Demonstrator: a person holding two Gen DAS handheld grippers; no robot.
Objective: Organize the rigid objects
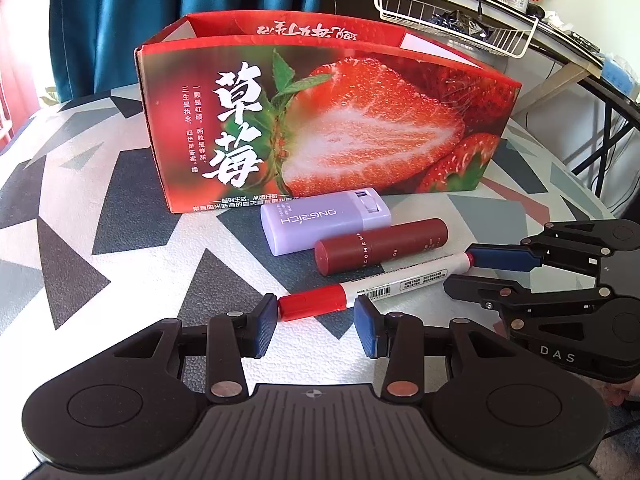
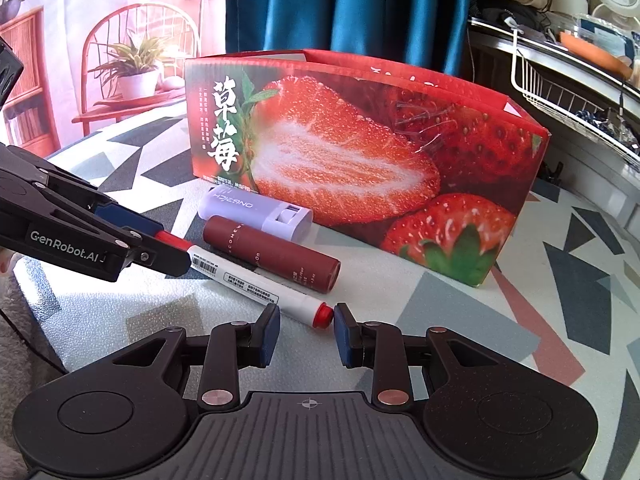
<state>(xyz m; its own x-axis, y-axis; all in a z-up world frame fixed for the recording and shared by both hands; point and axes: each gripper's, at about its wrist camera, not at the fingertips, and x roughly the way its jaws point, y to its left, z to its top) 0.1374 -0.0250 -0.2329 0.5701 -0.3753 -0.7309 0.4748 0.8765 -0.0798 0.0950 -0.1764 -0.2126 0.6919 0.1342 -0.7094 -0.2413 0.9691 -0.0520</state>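
Three small things lie in a row on our desk with the grey, black and white geometric cover [image 1: 100,216], just in front of the open red cardboard box printed with strawberries [image 1: 320,120]: a lilac rectangular plastic case [image 1: 320,218] nearest the box, a dark red cylindrical tube [image 1: 380,246] beside it, and a white marker pen with a red cap [image 1: 372,284] nearest us. We hold the left hand-held gripper [image 1: 316,322] with its blue-padded fingers apart, one on either side of the marker's red cap, neither pad pressing it as far as we can see. Our right hand-held gripper [image 2: 306,334] also stands open, its pads either side of the marker's small red end; the left view shows it reaching in from the right [image 1: 480,276]. Behind the box hangs a teal curtain [image 2: 340,4], and a white wire basket [image 1: 452,8] sits off to the right.
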